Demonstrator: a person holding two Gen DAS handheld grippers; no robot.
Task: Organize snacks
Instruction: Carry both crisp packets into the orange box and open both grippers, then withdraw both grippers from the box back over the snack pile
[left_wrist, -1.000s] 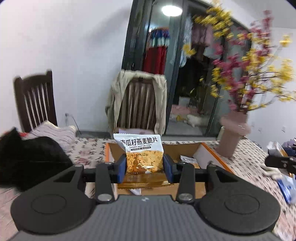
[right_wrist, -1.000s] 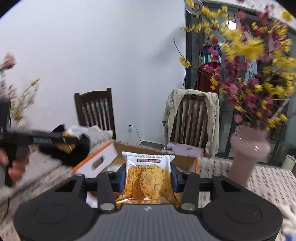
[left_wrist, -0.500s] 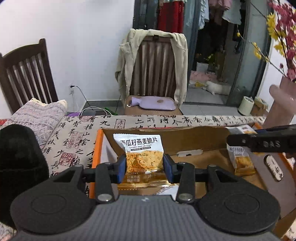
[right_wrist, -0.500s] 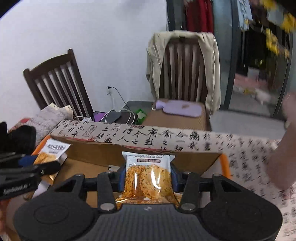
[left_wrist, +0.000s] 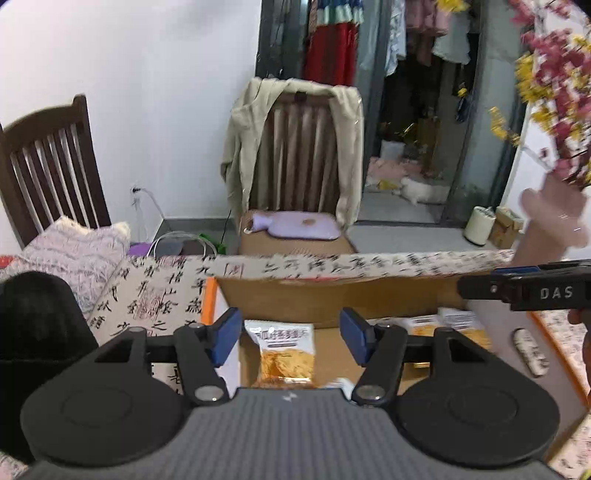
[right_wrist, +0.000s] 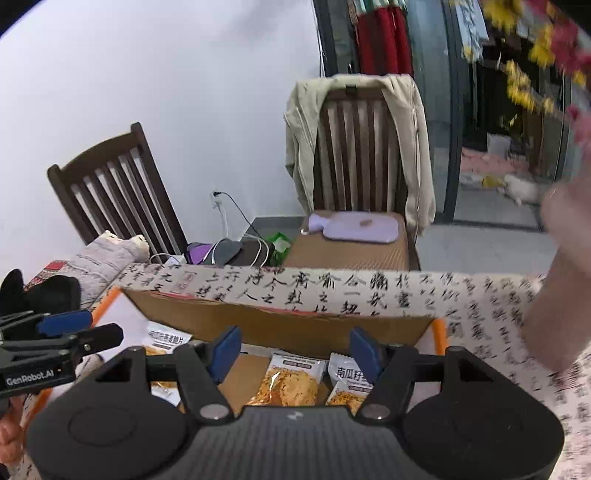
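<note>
My left gripper (left_wrist: 290, 338) hangs over an open cardboard box (left_wrist: 332, 295) with orange edges, and its jaws are opening. A pumpkin-seed crisp packet (left_wrist: 282, 354) lies in the box between the blue pads (left_wrist: 225, 339), touching neither. My right gripper (right_wrist: 294, 350) is over the same box (right_wrist: 277, 321), its jaws also opening. A second crisp packet (right_wrist: 288, 380) lies below its pads, free of them. More packets (right_wrist: 351, 376) rest beside it in the box. Each gripper shows in the other's view: the right gripper (left_wrist: 524, 291) and the left gripper (right_wrist: 55, 343).
The box stands on a table under a calligraphy-print cloth (right_wrist: 369, 288). A pink vase of flowers (left_wrist: 554, 221) is at the right, a black bundle (left_wrist: 37, 332) at the left. Two wooden chairs (left_wrist: 303, 155) stand beyond the far edge, one draped with a jacket.
Both grippers came forward and down over the box, then opened. The packets they held have slipped from the pads and now lie in the box.
</note>
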